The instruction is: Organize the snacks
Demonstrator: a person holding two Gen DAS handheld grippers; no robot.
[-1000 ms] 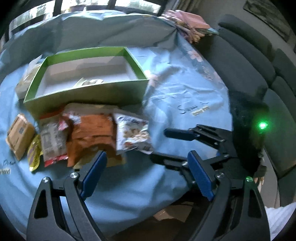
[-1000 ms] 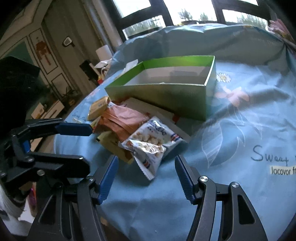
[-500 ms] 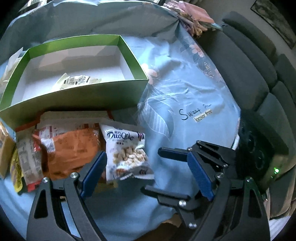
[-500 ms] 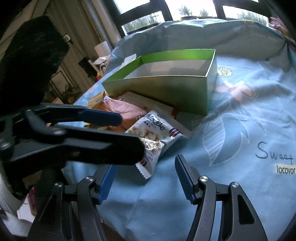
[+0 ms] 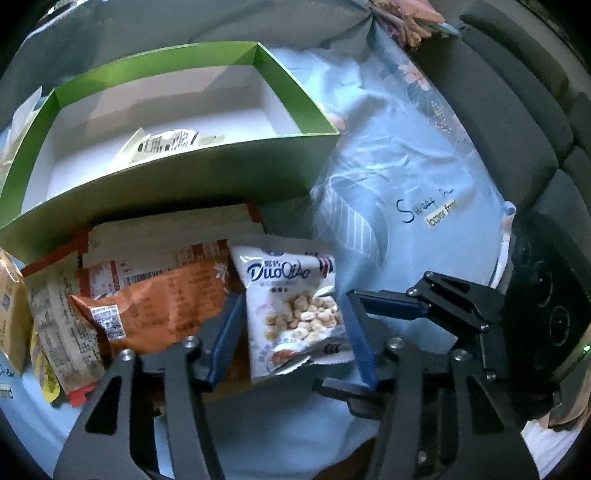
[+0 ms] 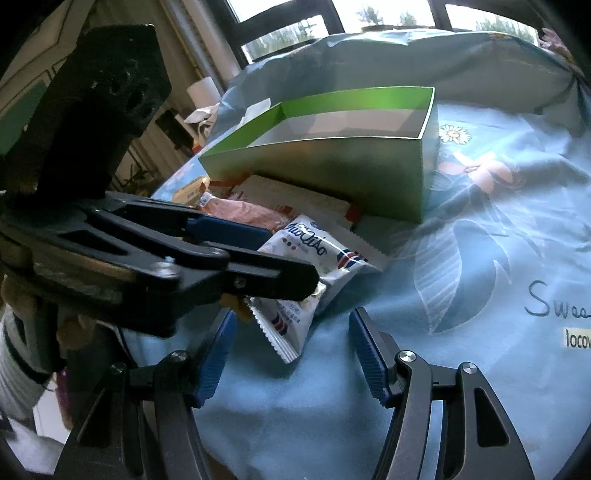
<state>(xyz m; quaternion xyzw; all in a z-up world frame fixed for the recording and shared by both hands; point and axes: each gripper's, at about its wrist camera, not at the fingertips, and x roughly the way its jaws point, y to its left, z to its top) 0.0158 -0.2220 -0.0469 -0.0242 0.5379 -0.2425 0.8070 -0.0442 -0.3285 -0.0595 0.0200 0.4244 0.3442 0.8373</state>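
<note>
A white puffed-snack bag [image 5: 291, 314] lies on the blue tablecloth in front of the green box [image 5: 295, 107]. My left gripper [image 5: 290, 332] straddles the bag, its jaws closing, and both blue pads meet the bag's sides. In the right wrist view the left gripper [image 6: 295, 258] reaches in from the left over the same bag [image 6: 314, 254]. My right gripper [image 6: 291, 328] hangs open just short of the bag, with nothing held. The box [image 6: 332, 173] holds one pale packet [image 5: 166, 142].
Left of the bag lie an orange pack [image 5: 159, 306], a red-and-white pack [image 5: 166, 236] and several smaller packets [image 5: 62, 332]. A grey sofa [image 5: 517, 110] runs along the right. The table's near edge lies just below the grippers. Folded cloth [image 5: 406, 18] lies at the far edge.
My left gripper came forward and down over the white snack bag, and its jaws narrowed from wide open to the bag's sides. The right gripper stayed put and open.
</note>
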